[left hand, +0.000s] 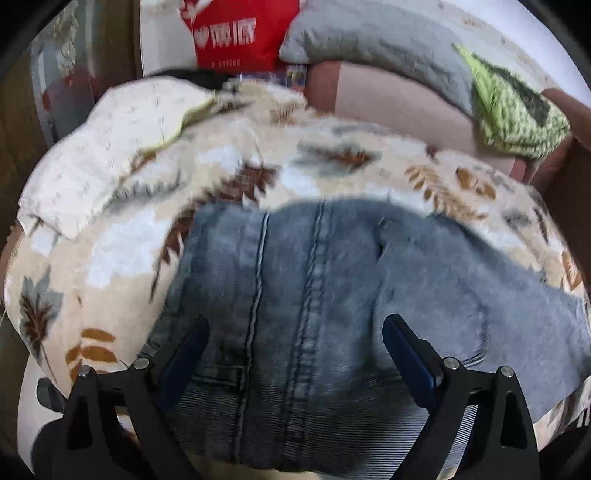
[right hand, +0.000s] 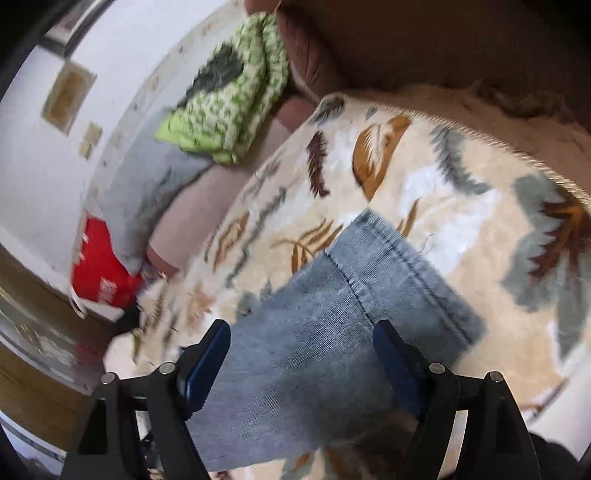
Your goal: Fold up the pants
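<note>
Over on the left, the left gripper (left hand: 295, 332) hangs above the pants (left hand: 295, 288), jaws spread wide with nothing between the pads. Below it lies the thick upper part of the jeans, double-stitched seams running straight away from the camera, what looks like a belt loop near the bottom edge. The denim lies spread on the leaf-print blanket (left hand: 122, 258), which covers the sofa. Behind it sit a grey cushion (left hand: 369, 40), a red bag (left hand: 236, 33) and a green knitted bundle (left hand: 517, 114), all well clear.

Moving right, the right gripper (right hand: 303, 343) is just as wide, pads free of the cloth, and a pant leg (right hand: 332, 314) passes under the gap. The hemmed end (right hand: 402, 266) lies flat on the blanket, a few loose threads at its edge.

How will it handle? Denim like this is likely heavy for cloth, limp, not slippery, and tough enough for a firm pinch. The seams and hem are the stiffest, thickest lines, so those look like the best places to bite. I'd take the waistband side with the left and the hem with the right. Grab mid-panel and it may sag and drag the fleecy blanket.
</note>
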Motion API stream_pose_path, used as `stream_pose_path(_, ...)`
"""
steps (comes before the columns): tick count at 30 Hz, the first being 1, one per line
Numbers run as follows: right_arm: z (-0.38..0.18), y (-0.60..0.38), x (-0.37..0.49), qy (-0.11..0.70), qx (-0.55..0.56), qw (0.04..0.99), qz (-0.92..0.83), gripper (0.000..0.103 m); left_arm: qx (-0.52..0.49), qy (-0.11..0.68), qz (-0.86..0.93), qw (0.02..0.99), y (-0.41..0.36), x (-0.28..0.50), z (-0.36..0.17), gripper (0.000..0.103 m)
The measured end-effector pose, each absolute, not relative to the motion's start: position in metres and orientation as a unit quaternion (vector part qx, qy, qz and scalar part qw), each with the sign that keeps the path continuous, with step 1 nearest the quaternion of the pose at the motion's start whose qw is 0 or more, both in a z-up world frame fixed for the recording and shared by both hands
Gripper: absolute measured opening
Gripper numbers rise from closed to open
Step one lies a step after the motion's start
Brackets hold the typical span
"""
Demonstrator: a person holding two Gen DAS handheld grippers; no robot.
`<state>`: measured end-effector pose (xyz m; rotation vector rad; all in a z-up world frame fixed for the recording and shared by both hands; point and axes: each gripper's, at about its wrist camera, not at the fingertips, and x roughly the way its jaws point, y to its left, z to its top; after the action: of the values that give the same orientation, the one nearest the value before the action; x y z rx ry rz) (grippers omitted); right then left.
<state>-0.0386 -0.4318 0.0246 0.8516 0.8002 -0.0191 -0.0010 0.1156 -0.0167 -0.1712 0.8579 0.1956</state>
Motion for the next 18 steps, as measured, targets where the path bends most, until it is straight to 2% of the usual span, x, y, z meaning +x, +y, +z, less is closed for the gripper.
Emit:
stream_pose_path(2,0.023,-0.447,-0.055,0.378,0.432,0.818,-0.025,0.082,-0.078,0.391,0.082,0.913,0.1,-0.005,0.002,0.095)
stream_pose_path(6,-0.02,-0.473,-0.068,0.428,0.513,0.743,-0.044,0.082,-0.068,0.39,0.019,0.918,0.047,0.004,0.021,0.095)
stream_pose_path(16,-0.047,-0.491,-0.041,0.443,0.507,0.736,-0.067,0.081,-0.009,0.459,-0.102,0.883,-0.11,0.041,-0.008,0.095)
stream_pose_path(18,-0.049,-0.495,-0.036,0.446,0.502,0.737,-0.075,0.073,0.002,0.471,-0.108,0.875,-0.135,0.051,-0.015,0.095)
